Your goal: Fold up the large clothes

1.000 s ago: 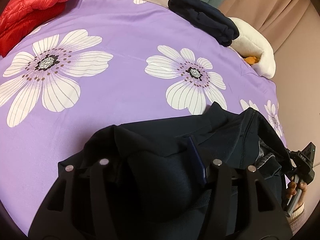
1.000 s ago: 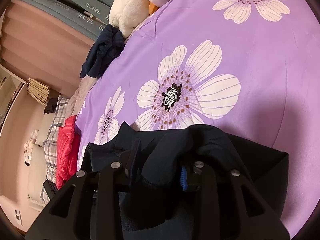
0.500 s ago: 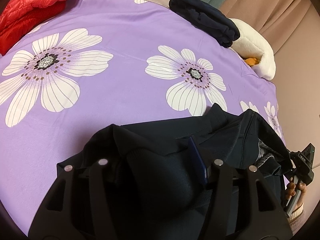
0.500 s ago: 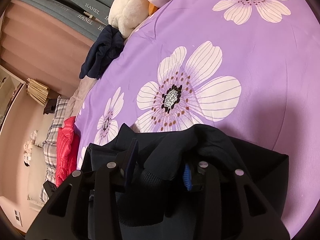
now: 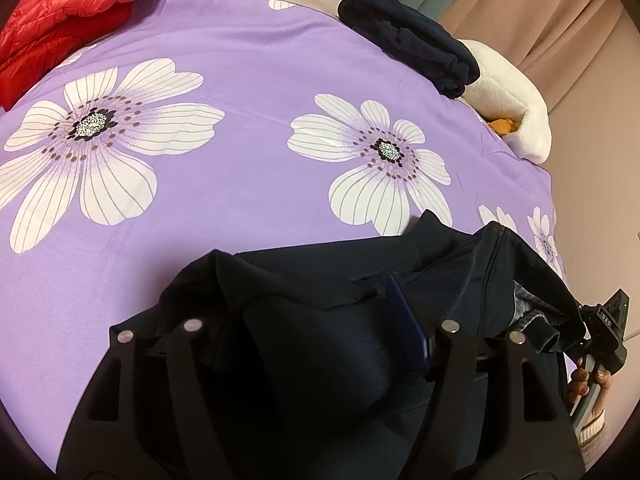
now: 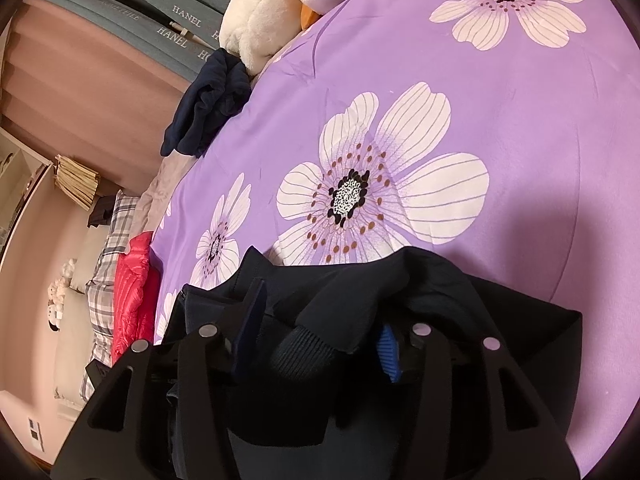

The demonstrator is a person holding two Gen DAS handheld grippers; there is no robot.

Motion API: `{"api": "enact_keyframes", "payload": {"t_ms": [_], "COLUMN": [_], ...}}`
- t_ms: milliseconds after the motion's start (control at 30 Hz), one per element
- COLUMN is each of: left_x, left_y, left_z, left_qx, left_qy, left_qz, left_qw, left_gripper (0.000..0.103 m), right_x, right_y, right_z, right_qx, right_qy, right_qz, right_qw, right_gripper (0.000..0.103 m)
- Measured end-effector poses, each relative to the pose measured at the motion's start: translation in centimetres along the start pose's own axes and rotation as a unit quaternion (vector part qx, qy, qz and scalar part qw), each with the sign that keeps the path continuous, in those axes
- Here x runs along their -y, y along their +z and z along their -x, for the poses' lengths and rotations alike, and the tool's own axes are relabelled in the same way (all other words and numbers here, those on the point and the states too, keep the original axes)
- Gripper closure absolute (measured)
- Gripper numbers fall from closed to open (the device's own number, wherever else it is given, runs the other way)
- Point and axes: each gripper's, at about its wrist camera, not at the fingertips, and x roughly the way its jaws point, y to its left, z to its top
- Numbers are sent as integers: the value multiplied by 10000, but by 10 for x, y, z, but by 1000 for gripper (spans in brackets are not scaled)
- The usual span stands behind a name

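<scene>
1. At ten o'clock in the left wrist view a red down jacket (image 5: 60, 12) lay on the far edge of the purple flowered bedspread (image 5: 240, 80), unmoved over the last second
2. The left gripper (image 5: 316, 320) sat at six o'clock with the navy jacket (image 5: 320, 272) bulging up between its fingers. One pad was buried under cloth, so whether it was clamping or merely under the drape could not be told. Its framing of the bed had barely shifted
3. The navy jacket itself lay bunched at the near edge of the bed, spanning five to seven o'clock in both views, its zip (image 5: 490, 280) showing toward four o'clock
4. At one o'clock a folded navy bundle (image 5: 408, 48) rested against a white plush toy (image 5: 508, 100), both well apart from the work
5. The right gripper (image 6: 318, 336) had changed most: its blue pads (image 6: 386, 354) stood wider apart than a second earlier, and the ribbed cuff (image 6: 304, 354) sat loosely between them with a gap on one side, so it looked released, not gripping
6. That widening suggested the sleeve had just been laid onto the body of the jacket. I judged this fold near done, with the garment still rumpled and needing smoothing before any further fold
</scene>
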Motion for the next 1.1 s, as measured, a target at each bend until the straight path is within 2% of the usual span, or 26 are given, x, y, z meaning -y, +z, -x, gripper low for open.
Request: {"api": "enact_keyframes", "payload": {"t_ms": [567,733,900,1100], "left_x": [2,5,7,9], "left_y": [2,2,2,3], "left_z": [1,0,1,3], "left_qx": [28,5,21,41], "left_qy": [-14,-37,-34,-43], "left_qz": [43,13,-1,6], "left_qw": [10000,10000,10000,10000], "left_gripper": [26,21,19,17], "right_x": [-3,-3,-5,-6], "right_y": [1,1,2,3], "right_z": [-1,-1,-1,-2], "right_qx": [0,-13,12,41], "right_qy": [-24,-38,-25,-30], "right_qz": [1,-7,12,12], "right_qw": [10000,10000,10000,10000], "right_gripper": [44,43,34,33]}}
